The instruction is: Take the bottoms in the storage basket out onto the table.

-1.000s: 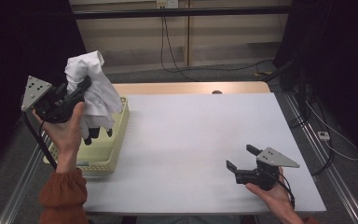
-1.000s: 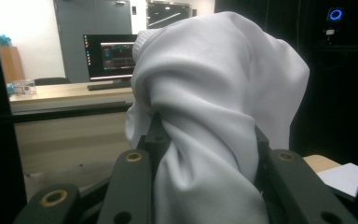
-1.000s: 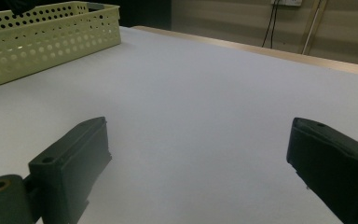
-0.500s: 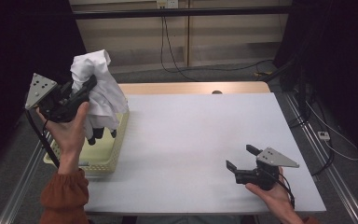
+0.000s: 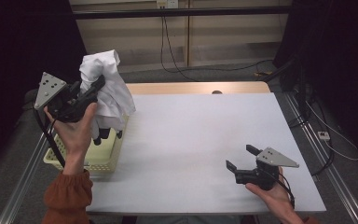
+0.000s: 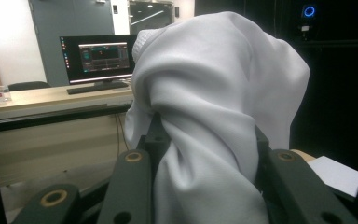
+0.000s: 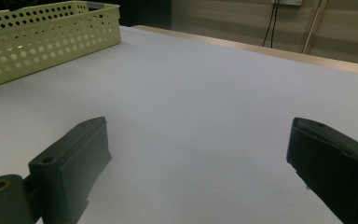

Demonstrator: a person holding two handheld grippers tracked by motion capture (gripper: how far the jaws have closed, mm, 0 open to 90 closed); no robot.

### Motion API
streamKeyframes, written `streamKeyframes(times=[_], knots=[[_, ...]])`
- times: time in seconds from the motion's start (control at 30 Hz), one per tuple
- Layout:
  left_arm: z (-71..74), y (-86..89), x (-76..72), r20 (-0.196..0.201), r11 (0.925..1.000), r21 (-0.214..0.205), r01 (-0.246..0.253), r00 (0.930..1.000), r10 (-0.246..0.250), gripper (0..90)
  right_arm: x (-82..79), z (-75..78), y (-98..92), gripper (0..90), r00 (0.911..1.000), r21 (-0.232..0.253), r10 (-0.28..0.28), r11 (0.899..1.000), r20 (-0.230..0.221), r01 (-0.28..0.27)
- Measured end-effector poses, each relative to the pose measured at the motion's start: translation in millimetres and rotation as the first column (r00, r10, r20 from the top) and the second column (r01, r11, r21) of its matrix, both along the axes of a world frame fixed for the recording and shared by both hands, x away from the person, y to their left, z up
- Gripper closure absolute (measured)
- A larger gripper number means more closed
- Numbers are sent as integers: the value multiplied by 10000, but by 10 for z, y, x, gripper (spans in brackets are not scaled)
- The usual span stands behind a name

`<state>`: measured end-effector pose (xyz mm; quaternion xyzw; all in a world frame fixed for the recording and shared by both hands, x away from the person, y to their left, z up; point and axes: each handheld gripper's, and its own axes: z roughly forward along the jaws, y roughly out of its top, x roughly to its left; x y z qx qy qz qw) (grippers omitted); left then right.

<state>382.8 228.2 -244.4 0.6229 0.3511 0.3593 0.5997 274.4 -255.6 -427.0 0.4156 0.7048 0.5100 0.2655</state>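
While right tongs [image 5: 240, 157] gape idle, left tongs [image 5: 99, 83] clamped on white garment [image 5: 109, 93], now higher above basket [image 5: 103, 158].

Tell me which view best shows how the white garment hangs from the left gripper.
The high view: the white garment hangs from the left gripper over the yellow basket, dark ends dangling. The left gripper view has just bunched cloth clamped between the jaws.
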Motion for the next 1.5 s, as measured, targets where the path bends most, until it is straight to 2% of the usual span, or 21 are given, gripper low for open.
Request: streamKeyframes(times=[0.07,0.43,0.67,0.8,0.83,0.93,0.97,1.1,1.23,1.27,1.3,1.5], knots=[[-6,-25,6,-60,10000,-49,67,10000,-67,651,0,0,-1,58,10000,-2,-11,10000,-1,11],[-17,-153,26,-252,9987,264,446,9987,-439,650,3,-1,-2,57,10000,-13,-16,10000,1,16],[-22,-288,23,-336,9970,223,747,9967,-739,650,2,-2,0,57,10000,-13,-16,10000,-9,16],[-49,-383,42,-425,9950,358,935,9949,-919,650,3,-2,-4,57,10000,1,-27,10000,-19,27],[-54,-394,46,-474,9941,526,951,9946,-926,650,3,-2,-3,57,10000,-10,-25,10000,-21,25],[-67,-441,56,-540,9924,625,1062,9932,-1029,650,4,-2,-1,57,10000,-22,-17,10000,0,17],[-73,-469,56,-571,9926,538,1088,9928,-1057,649,4,-2,1,57,10000,-5,-34,10000,-8,34],[-68,-516,58,-536,9896,806,1190,9919,-1149,649,5,-3,0,57,10000,2,-42,10000,-26,42],[-60,-552,52,-622,9883,717,1348,9895,-1304,649,16,-7,-2,57,10000,26,-61,10000,-58,61],[-62,-562,58,-628,9868,853,1375,9892,-1325,649,20,-9,-3,56,10000,15,-49,10000,-58,49],[-70,-592,62,-690,9872,746,1412,9883,-1361,648,22,-9,0,56,10000,15,-52,10000,-55,52],[-66,-695,101,-790,9817,933,1660,9841,-1589,649,21,-8,8,56,10000,-13,-13,10000,-54,13]])
